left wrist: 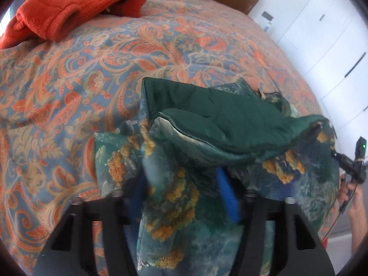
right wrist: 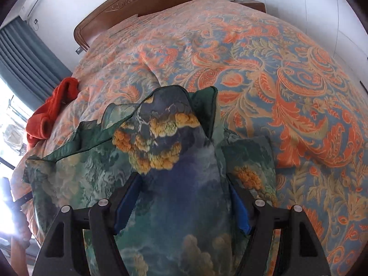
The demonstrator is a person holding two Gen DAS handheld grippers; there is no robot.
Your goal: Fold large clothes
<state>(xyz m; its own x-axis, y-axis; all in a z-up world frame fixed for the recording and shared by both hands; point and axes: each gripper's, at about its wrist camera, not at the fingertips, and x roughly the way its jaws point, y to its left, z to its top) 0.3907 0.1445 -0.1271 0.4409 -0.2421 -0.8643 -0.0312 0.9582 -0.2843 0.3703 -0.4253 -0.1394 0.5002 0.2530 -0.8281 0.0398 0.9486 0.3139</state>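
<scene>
A large dark green quilted garment (left wrist: 225, 119) with a blue-green print and yellow flowers hangs bunched over the bed. My left gripper (left wrist: 184, 184) is shut on a fold of it, cloth draped over the blue pads (left wrist: 226, 195). In the right wrist view the same garment (right wrist: 161, 133) rises between my right gripper's (right wrist: 181, 197) blue pads (right wrist: 128, 197), which are closed on a thick bunch of it. Part of the garment lies spread on the bed to the left (right wrist: 76, 161). The other gripper and hand (left wrist: 352, 170) show at the right edge of the left wrist view.
The bed (left wrist: 69, 80) is covered with an orange and blue paisley bedspread (right wrist: 287, 80). An orange fleece garment (left wrist: 69, 11) lies crumpled at the far left, also in the right wrist view (right wrist: 53, 112). A wooden headboard (right wrist: 142, 2), white wardrobe doors (left wrist: 322, 34) and a curtained window (right wrist: 23, 57) surround the bed.
</scene>
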